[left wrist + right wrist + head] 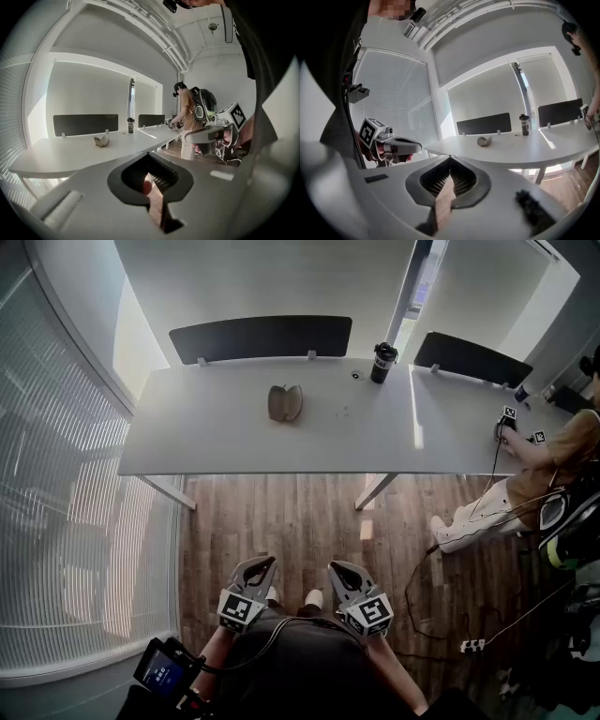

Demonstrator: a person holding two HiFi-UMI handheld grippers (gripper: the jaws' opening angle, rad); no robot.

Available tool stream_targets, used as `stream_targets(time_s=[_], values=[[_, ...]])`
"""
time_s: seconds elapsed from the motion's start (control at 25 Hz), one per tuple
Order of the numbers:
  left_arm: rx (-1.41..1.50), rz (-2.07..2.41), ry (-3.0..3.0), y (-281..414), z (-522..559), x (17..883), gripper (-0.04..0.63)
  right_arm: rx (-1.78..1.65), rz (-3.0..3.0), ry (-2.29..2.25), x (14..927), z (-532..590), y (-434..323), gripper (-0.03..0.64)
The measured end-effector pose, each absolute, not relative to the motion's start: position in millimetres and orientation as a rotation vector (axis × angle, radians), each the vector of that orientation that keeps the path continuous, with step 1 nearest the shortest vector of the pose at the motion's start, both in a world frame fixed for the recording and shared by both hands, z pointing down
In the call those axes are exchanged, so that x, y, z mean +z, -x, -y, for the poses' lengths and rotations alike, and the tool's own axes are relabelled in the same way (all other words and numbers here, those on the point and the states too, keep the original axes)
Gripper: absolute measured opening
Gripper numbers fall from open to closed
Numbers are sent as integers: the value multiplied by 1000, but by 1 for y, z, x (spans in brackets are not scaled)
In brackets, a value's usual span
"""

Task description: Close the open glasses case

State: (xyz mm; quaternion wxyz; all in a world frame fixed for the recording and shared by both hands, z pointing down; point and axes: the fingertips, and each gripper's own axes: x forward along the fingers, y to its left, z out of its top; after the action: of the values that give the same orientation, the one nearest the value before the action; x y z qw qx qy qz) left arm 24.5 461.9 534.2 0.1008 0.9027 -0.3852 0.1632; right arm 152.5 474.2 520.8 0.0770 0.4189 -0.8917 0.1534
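The left tool (255,570) is seen with its jaws brought together, tips meeting, and nothing is held between them. The same is read of the right tool (347,576), which is drawn up just beside the left. Both are held low against the body over the wooden floor (300,512), well apart from the glasses case (285,402).

The glasses case lies open on the white counter (216,442), its two halves spread like a shell. A black tumbler (382,363) stands to the right of the case and farther back. A second person (553,442) is placed far to the right of the case, with a cable (427,568) trailing on the floor below.

The task is judged not yet begun. Several faults may be expected from here. If one half is pushed by a single tool, the light case is likely to be slid across the smooth counter and not folded, so the other half should be braced. A careless sweep past the case to the right could tip the tumbler. If the halves are pressed off line, the case may be left ajar.
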Motion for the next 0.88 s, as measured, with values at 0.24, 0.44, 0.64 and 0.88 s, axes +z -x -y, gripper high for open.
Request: stream_targets(time_s=[0.24, 0.44, 0.64, 0.88], values=[[535, 1222, -2630, -32, -459, 551, 8, 404, 2731, -1151, 530, -461, -170, -2], [562, 1309, -2600, -29, -462, 548, 8, 401, 2748, -1062, 535, -454, -174, -2], [527, 1355, -2548, -24, -454, 551, 8, 402, 2758, -1052, 536, -439, -173, -2], [486, 1332, -2573, -25, -418, 560, 7, 379, 2727, -1074, 537, -408, -167, -2]])
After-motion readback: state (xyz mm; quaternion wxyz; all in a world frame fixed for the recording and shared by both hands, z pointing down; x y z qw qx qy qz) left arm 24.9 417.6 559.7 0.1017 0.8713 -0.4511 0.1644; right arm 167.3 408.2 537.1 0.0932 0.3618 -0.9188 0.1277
